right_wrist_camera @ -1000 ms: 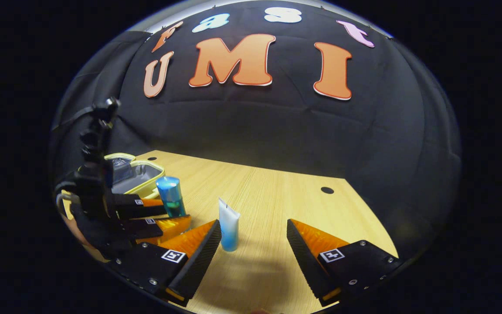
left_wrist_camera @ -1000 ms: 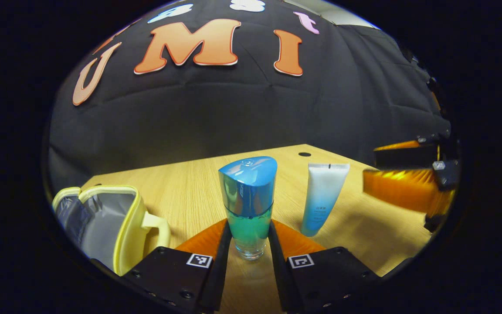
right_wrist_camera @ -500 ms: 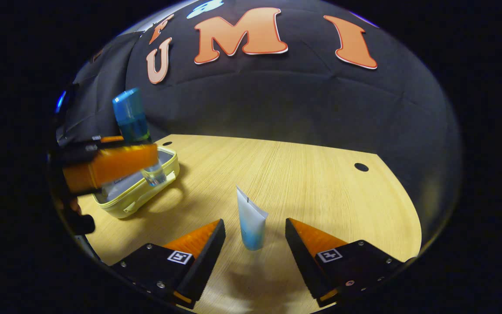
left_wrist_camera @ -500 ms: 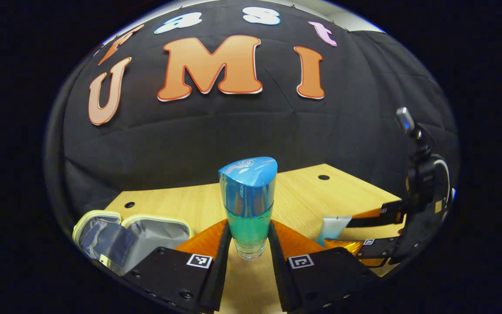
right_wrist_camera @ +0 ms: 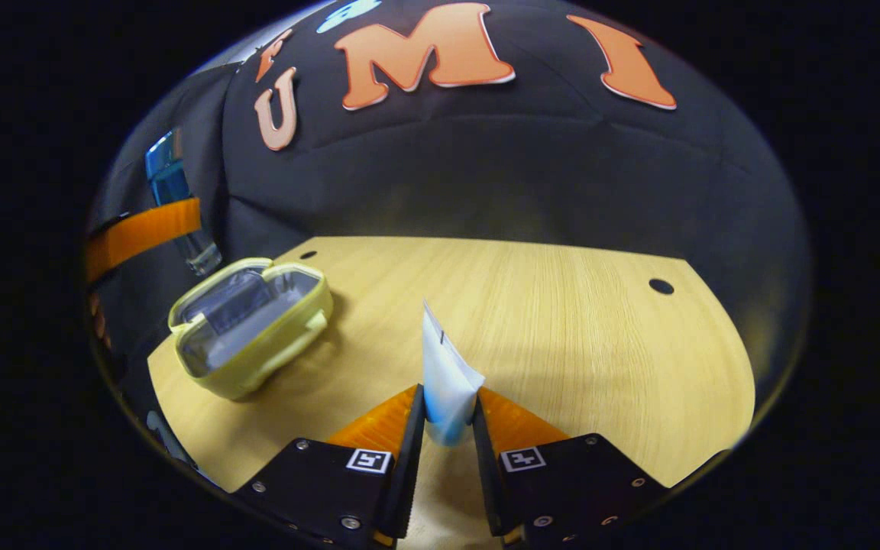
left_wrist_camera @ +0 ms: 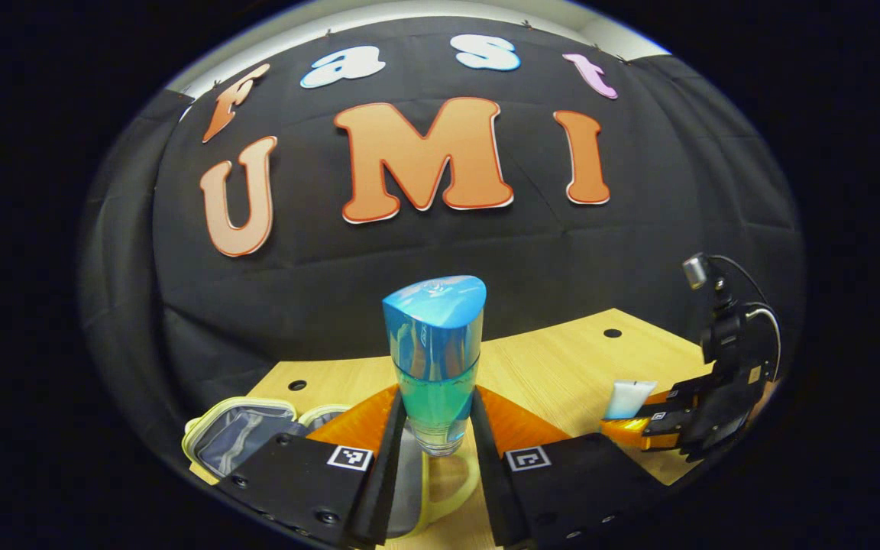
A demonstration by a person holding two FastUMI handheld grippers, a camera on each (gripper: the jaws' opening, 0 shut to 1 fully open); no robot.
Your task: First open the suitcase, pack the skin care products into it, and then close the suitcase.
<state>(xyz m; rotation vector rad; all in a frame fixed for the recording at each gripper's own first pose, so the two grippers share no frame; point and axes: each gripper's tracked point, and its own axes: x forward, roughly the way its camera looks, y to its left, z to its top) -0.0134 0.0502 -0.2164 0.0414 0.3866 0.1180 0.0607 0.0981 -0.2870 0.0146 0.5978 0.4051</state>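
Wooden table (right_wrist_camera: 562,321) bears open suitcase (right_wrist_camera: 253,325); left jaws clamp bottle (left_wrist_camera: 434,359), right jaws clamp tube (right_wrist_camera: 446,382).

Above the suitcase (right_wrist_camera: 249,328): your left gripper (left_wrist_camera: 434,428) is gripping the blue bottle (left_wrist_camera: 434,359) in the air there, blocking entry from that side.
Suitcase mouth: it is lying open and unobstructed inside.
Table (right_wrist_camera: 562,336) right of the tube (right_wrist_camera: 446,382): bare wood is offering you open passage.
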